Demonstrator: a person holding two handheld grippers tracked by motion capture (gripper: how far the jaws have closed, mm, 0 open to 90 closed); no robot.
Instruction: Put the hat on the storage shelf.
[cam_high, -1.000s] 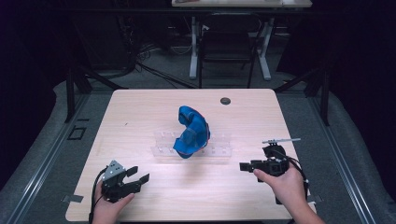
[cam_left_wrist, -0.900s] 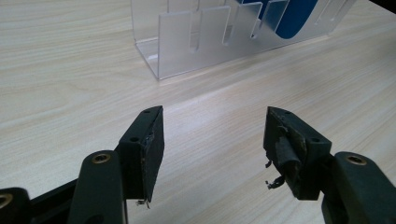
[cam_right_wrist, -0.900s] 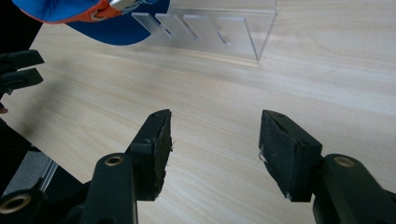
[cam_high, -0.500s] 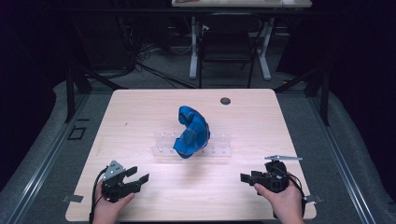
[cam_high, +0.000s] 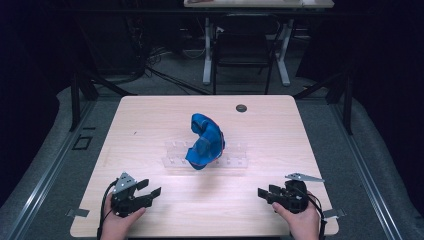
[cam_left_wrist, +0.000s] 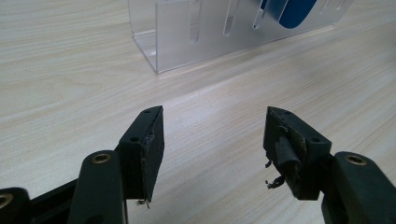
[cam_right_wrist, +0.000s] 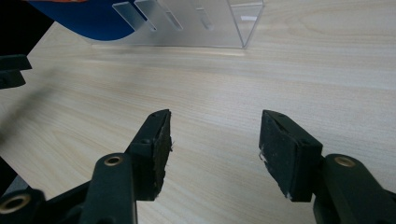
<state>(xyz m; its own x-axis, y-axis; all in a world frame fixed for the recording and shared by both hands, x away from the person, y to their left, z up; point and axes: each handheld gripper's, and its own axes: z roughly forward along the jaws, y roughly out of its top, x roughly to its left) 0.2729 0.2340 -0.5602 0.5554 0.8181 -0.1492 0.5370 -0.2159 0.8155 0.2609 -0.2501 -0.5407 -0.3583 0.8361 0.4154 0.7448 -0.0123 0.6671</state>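
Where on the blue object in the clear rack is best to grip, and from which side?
Probably its raised upper curve. The blue object stands tilted in the clear slotted rack, its lower edge down between the slots, so only the top stands free. Coming from above with either open tongs, left or right, and closing across its thin thickness looks safest; the rack walls block a low, sideways approach.

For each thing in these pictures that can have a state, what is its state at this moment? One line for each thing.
Left gripper: open, holding nothing, near the table's front edge.
Right gripper: open, holding nothing, near the front edge.
Blue object: resting in the clear rack, untouched.
Clear rack: standing on the table's middle.
Small dark disc: lying flat near the far edge.
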